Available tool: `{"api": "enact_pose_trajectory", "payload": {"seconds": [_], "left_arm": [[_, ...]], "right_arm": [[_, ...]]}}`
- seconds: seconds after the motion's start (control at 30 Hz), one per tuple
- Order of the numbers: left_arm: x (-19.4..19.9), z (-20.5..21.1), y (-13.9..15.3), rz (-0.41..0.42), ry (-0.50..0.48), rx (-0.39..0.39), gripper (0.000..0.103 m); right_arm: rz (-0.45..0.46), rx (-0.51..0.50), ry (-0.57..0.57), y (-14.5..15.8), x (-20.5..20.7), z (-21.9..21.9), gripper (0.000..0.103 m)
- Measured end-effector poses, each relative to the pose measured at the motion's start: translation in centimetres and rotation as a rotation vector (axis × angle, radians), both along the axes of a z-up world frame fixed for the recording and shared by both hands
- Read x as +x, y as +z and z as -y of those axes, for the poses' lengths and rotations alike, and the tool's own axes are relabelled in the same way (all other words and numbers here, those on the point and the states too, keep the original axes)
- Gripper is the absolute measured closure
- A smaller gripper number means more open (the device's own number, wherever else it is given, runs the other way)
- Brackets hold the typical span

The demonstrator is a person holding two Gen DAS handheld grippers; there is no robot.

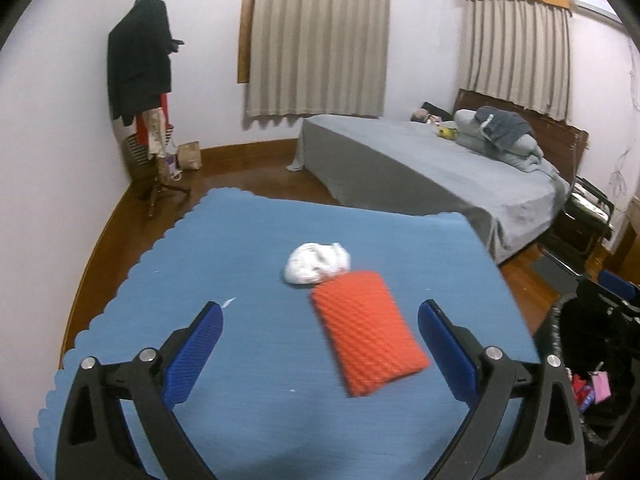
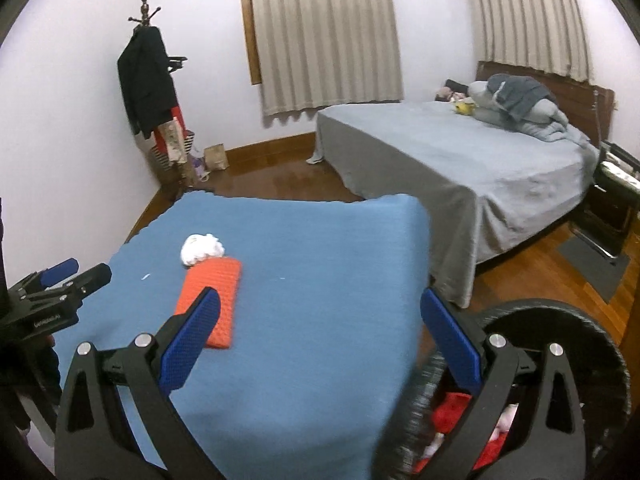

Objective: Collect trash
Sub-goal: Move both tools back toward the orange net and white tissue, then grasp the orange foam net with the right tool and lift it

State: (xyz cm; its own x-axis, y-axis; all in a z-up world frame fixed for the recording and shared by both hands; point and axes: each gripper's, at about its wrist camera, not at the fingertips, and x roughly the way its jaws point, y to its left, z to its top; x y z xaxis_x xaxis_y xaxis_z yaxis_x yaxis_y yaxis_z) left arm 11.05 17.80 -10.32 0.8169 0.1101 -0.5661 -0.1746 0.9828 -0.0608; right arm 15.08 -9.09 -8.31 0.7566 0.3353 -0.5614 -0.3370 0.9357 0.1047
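The left gripper (image 1: 320,316) hangs spread and empty over the blue scallop-edged mat (image 1: 240,240), where a crumpled white tissue wad (image 1: 316,262) lies touching the far end of a ribbed orange sponge-like pad (image 1: 366,338). Both look light and soft, likely to crush; pinch the wad across its middle and the pad across its narrow width. The right gripper (image 2: 320,312), also spread and empty, hovers above the round black trash bin (image 2: 560,308) just beside the mat.

The room was evenly, rather dimly lit, the walls carrying a cool violet cast. The curtains (image 1: 320,40) were shut and no daylight showed. Below them the floor (image 2: 288,178) gave a faint sheen. Nearer than the curtains, the orange pad (image 1: 366,334) looked smeared. Both views bowed hard, with black corners.
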Motion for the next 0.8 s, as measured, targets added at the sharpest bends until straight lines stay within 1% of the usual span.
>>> {"api": "enact_pose_trajectory", "payload": {"seconds": [0.17, 0.47, 0.8], "left_arm": [[0.2, -2.3, -1.2, -0.019, 0.026, -0.004, 0.007], [1.0, -6.3, -3.7, -0.058, 0.07, -0.008, 0.007], [1.8, -8.8, -5.5, -0.089, 0.105, -0.013, 0.007]], "right_arm": [[-0.023, -0.007, 0.035, -1.6, 1.4, -3.3, 0.006], [-0.114, -0.053, 0.115, -5.7, 3.9, -9.8, 0.006], [-0.198, -0.097, 0.167, -9.2, 5.8, -13.8, 0.006]]}}
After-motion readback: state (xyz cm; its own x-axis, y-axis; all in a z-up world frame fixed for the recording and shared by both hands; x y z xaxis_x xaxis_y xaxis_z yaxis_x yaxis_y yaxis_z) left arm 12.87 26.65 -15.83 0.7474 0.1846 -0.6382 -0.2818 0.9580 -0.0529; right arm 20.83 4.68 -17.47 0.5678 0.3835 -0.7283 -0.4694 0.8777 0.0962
